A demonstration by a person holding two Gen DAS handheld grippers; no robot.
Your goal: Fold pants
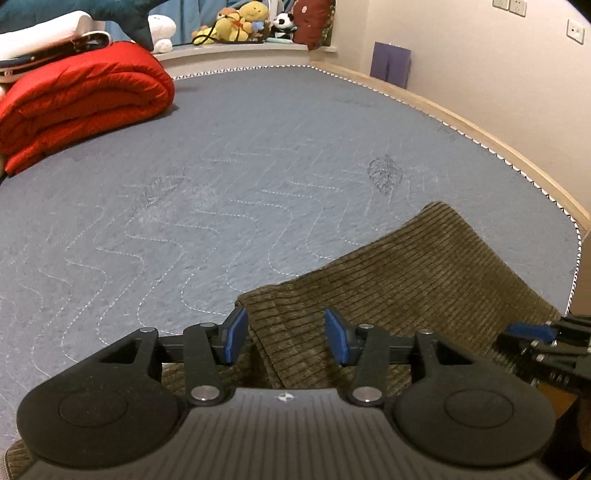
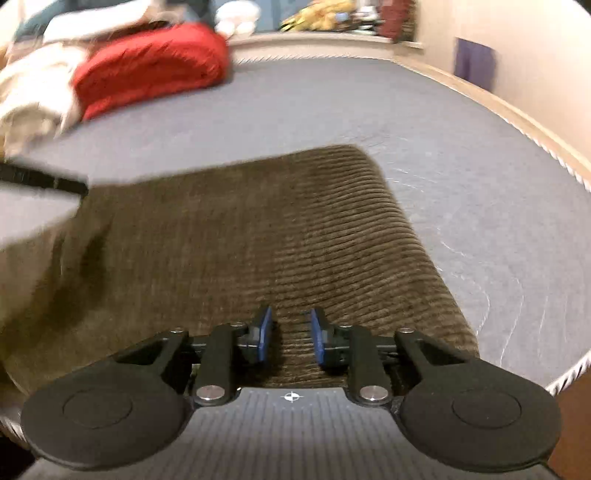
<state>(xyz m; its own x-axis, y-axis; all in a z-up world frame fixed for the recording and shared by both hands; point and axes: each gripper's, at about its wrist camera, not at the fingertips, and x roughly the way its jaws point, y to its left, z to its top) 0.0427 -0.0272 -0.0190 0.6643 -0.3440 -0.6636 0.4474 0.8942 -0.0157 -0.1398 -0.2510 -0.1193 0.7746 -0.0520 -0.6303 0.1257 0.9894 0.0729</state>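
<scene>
Nearest the lens: left claw [image 1: 284,334], blue pads [image 1: 233,335] standing apart, straddling a bunched ridge of the brown corduroy pants [image 1: 424,273] without pinching it. Closest in the other view: right claw [image 2: 289,338], pads [image 2: 264,334] set closer together yet with a clear gap, corduroy showing between them, nothing clamped.

Largest first, all placed against the pants. Grey quilted bed [image 1: 221,166] lying underneath and spreading well beyond the far edge. Pants themselves resting at the near right corner of the bed, already doubled into a broad slab, far corner rounded over, ribs running crosswise. Red folded quilt [image 1: 85,103] well apart, off toward the far left. Pale bedding [image 1: 44,33] stacked above that quilt. Stuffed toys [image 1: 240,22] farther off still, on the ledge past the bed. Purple folder [image 1: 389,64] leaning on the wall, far right of the pants. Right claw's blue tip [image 1: 532,330] poking in at the pants' near right edge in the left view.

Judged step: taking hold of the near edge for another fold. Worth doing well by closing on all layers together, not just the top one; setting both claws on the same edge, well spread; lifting level and carrying toward the rounded far corner; matching edges before letting go. Likely slip: thick corduroy sliding out of a shallow pinch, so bite deep. Right view blurred, so exact contact there hard to confirm.
</scene>
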